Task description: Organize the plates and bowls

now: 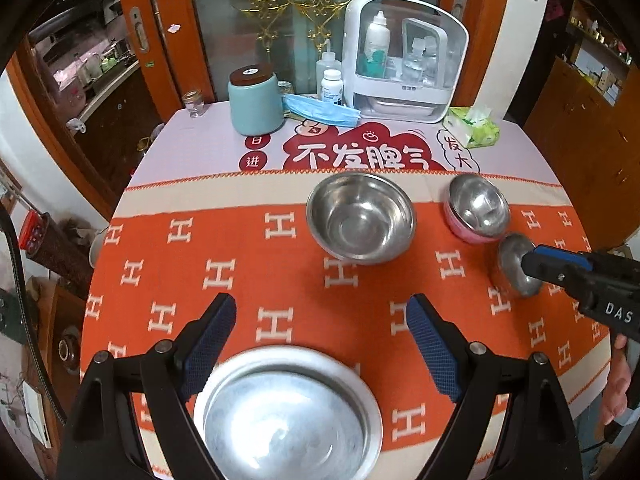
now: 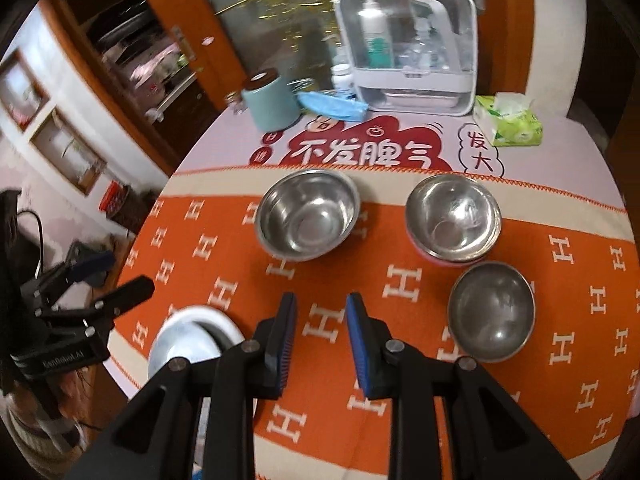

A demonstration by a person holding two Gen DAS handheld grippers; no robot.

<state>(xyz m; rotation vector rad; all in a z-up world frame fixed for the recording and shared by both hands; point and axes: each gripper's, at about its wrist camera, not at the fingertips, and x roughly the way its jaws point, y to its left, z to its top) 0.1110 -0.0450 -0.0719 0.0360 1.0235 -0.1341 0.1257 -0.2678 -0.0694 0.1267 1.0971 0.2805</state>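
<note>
A flat steel plate [image 1: 288, 412] lies on the orange cloth near the table's front edge, just below my left gripper [image 1: 320, 312], whose jaws stand wide open above it and hold nothing. Farther back stand a large steel bowl [image 1: 360, 216] and a steel bowl with a pink outside [image 1: 478, 208]. A small steel bowl [image 1: 514, 258] is partly hidden behind my right gripper [image 1: 530, 268]. In the right wrist view, the right gripper [image 2: 320, 312] is open by a narrow gap with nothing in it. It hangs over bare cloth between the plate [image 2: 192, 340] and the small bowl [image 2: 492, 310].
Along the table's back stand a teal jar [image 1: 256, 102], a blue face mask [image 1: 320, 110], a pill bottle [image 1: 332, 86], a white storage case [image 1: 404, 54] and a green tissue pack [image 1: 474, 126]. A wooden door frame rises behind them. A hand [image 1: 618, 392] holds the right gripper.
</note>
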